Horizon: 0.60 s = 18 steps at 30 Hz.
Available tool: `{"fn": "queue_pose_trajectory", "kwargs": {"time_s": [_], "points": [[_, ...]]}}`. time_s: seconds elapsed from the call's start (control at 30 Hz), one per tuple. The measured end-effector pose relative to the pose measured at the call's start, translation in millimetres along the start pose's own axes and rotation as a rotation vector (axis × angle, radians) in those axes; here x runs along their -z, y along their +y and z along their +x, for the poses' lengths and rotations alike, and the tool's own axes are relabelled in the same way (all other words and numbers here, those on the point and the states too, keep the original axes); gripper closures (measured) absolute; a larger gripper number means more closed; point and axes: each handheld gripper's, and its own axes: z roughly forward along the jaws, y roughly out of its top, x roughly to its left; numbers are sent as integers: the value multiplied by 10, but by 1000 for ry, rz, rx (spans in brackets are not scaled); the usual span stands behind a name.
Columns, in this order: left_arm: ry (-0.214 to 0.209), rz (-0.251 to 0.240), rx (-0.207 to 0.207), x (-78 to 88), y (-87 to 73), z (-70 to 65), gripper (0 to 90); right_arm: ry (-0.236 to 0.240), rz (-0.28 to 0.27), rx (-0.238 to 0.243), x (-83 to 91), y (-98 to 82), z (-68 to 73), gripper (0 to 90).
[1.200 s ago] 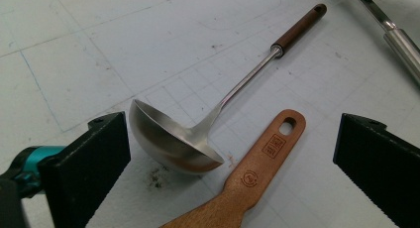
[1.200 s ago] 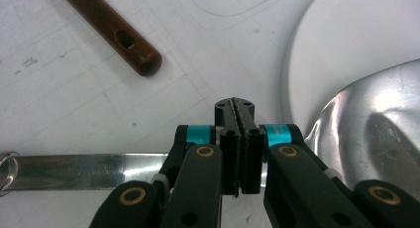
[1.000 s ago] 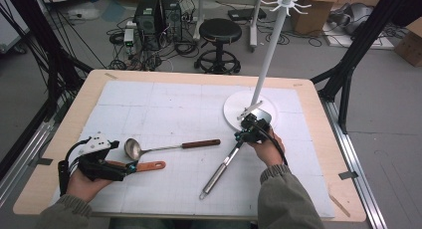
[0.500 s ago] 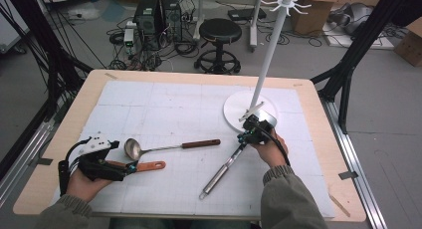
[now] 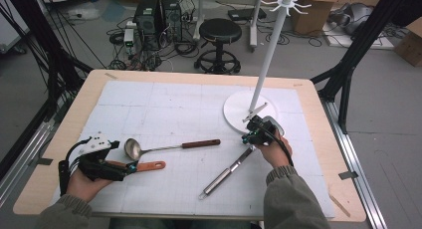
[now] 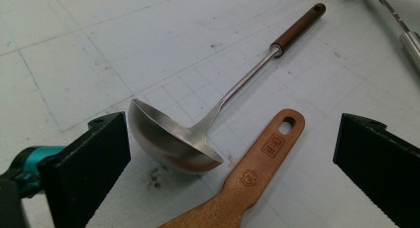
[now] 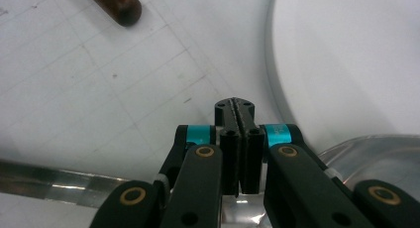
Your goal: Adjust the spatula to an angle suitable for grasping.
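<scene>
My left gripper rests open on the white mat at the front left. In the left gripper view its jaws stand wide. Between them lie the bowl of a steel ladle and the holed end of a wooden handle. The ladle has a dark brown grip pointing right. My right gripper sits by the white stand's base. It is shut on the thin upper end of a long steel utensil. That utensil's handle slants toward the front edge.
A white pole rises from the round base to a ring of hooks. The mat covers a wooden table. A stool and boxes of electronics stand on the floor behind it.
My right gripper has edged slightly toward the front of the table with the utensil's end. The left gripper, ladle and wooden handle have stayed put.
</scene>
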Motion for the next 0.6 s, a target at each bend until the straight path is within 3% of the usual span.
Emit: {"fn": "queue_pose_trajectory", "kwargs": {"time_s": [0.23, 0.6], "points": [[-2, 1, -4, 5, 1, 6, 17, -5, 16, -2, 9, -116, -43, 898], [-1, -1, 0, 1, 0, -7, 17, 7, -6, -31, 111, -360, -83, 898]]}}
